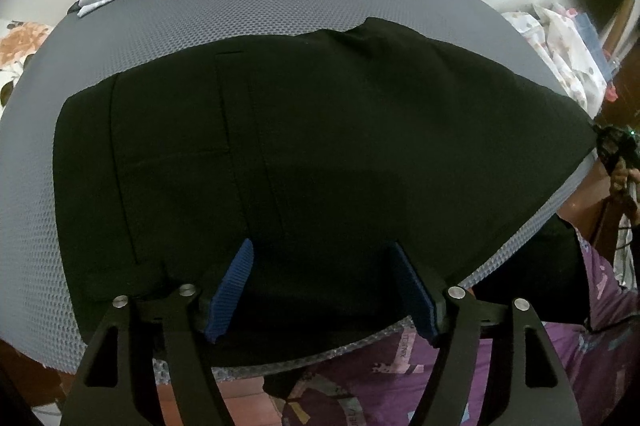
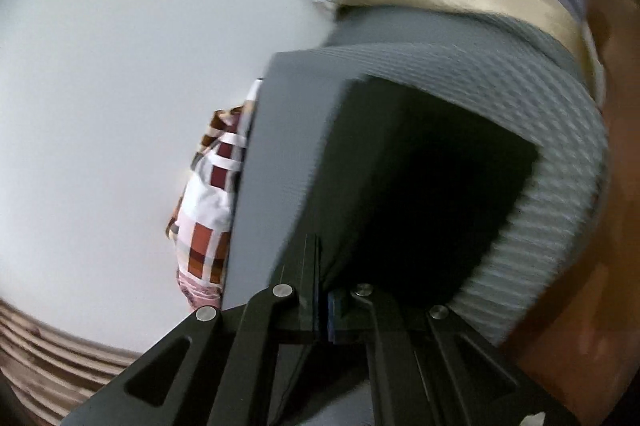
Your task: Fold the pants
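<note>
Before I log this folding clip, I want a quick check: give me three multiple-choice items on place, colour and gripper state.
1. The black fabric pants lie on:
A. a grey mesh mat
B. a wooden floor
C. a glass table

2. The left gripper has finger pads coloured:
A. red
B. blue
C. yellow

3. The right gripper is:
A. wide open
B. out of view
C. shut

Answers: 1 A, grey mesh shows all round the pants; 2 B, both ribbed pads are blue; 3 C, its pads meet with no gap, whether on cloth is unclear.
</note>
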Demonstrator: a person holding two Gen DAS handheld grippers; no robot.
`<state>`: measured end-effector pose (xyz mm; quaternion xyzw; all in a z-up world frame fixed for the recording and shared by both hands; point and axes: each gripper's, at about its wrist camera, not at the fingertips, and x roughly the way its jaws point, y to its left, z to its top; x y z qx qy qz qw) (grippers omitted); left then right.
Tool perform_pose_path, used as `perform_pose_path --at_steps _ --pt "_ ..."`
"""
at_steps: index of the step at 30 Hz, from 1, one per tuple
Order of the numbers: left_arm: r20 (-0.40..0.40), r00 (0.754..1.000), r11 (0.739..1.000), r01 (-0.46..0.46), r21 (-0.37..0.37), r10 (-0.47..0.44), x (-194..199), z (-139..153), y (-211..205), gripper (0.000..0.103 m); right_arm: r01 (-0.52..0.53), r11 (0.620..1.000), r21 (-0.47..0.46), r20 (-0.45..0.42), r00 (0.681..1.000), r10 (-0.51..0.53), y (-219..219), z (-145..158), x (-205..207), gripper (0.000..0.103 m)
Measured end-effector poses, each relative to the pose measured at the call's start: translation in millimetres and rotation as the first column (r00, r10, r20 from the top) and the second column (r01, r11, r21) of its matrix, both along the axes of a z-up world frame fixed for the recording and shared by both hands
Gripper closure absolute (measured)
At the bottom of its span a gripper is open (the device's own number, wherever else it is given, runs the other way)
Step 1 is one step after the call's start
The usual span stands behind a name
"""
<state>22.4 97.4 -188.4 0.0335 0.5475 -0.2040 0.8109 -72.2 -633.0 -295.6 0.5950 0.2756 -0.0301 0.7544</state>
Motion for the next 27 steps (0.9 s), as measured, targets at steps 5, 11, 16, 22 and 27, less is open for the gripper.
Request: perform_pose_path --at_steps 5,11,16,22,27 --pt "0.008 1.000 1.000 0.017 0.025 -0.017 -1 -1 -3 0.027 0.051 0.993 0.106 0.020 0.998 -0.053 -11 -20 -10 0.098" --pt "0.008 1.000 0.999 0.020 0.024 -0.021 0 -1 -3 0.026 0.048 0.996 0.072 0.012 0.999 -0.049 -19 -11 -17 0.096" --pt "0.008 1.000 0.999 0.023 0.026 -0.023 0 -1 -4 0.026 0.059 0.995 0.077 0.001 0.998 -0.059 -27 -20 -27 0.102" --pt "0.008 1.000 0.999 0.025 0.024 -0.025 0 -1 -4 0.024 0.068 0.991 0.112 0.024 0.997 -0.071 -30 -23 -35 0.098" --pt "0.013 0.999 0.999 0.036 0.030 -0.037 -1 -2 -5 0.022 0.166 0.982 0.093 0.042 0.984 -0.170 -55 -13 -55 0.083"
